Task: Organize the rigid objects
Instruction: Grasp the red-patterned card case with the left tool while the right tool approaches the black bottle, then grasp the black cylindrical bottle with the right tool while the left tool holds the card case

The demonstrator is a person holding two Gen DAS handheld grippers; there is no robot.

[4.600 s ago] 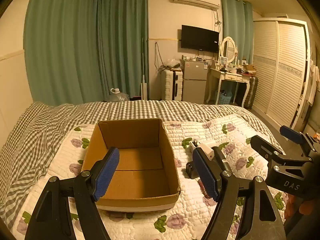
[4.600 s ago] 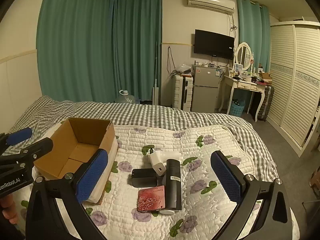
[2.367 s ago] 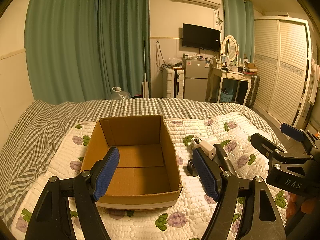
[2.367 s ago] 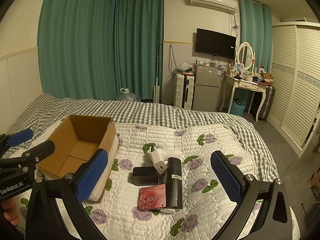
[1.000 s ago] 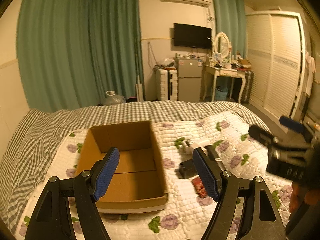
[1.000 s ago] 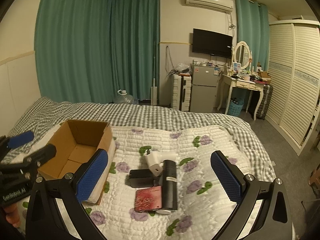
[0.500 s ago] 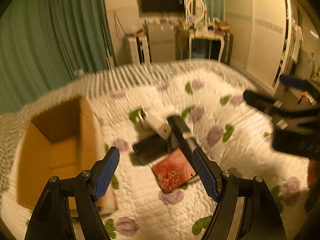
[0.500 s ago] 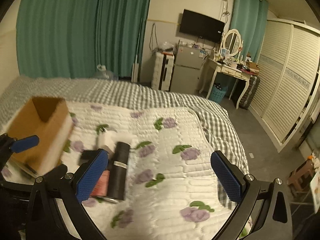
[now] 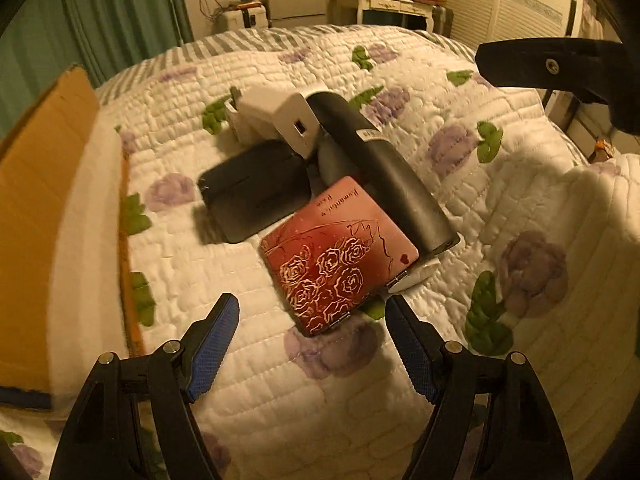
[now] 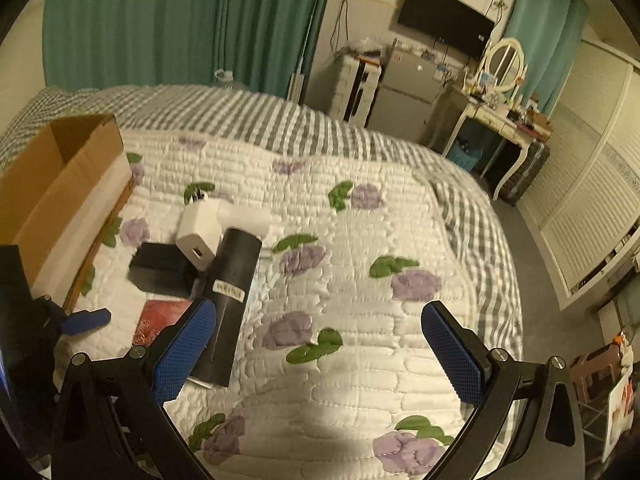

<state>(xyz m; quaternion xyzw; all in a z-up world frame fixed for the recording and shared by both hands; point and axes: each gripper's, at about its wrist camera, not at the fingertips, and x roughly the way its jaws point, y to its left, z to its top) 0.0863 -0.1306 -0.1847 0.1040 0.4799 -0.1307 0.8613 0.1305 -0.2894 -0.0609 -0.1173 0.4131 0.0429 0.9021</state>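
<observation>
A small pile lies on the floral quilt: a red rose-embossed case (image 9: 340, 268), a black cylinder (image 9: 380, 164), a black flat case (image 9: 256, 192) and a white charger (image 9: 280, 116). My left gripper (image 9: 312, 344) is open, low over the quilt, its jaws just in front of the red case's near corner. The open cardboard box (image 9: 40, 200) stands to the left. In the right wrist view the pile shows at left: the cylinder (image 10: 232, 292), the charger (image 10: 200, 236), the red case (image 10: 160, 316), the box (image 10: 60, 184). My right gripper (image 10: 316, 352) is open and empty above bare quilt.
The bed's grey checked blanket (image 10: 240, 116) lies beyond the quilt. A fridge (image 10: 404, 92), a dressing table (image 10: 500, 120) and a louvred wardrobe (image 10: 592, 184) stand past the bed's right side. Green curtains (image 10: 160, 24) hang behind.
My left gripper has swung right from the box and dropped down close to the red case. My right gripper has moved right, away from the pile. Both stay open.
</observation>
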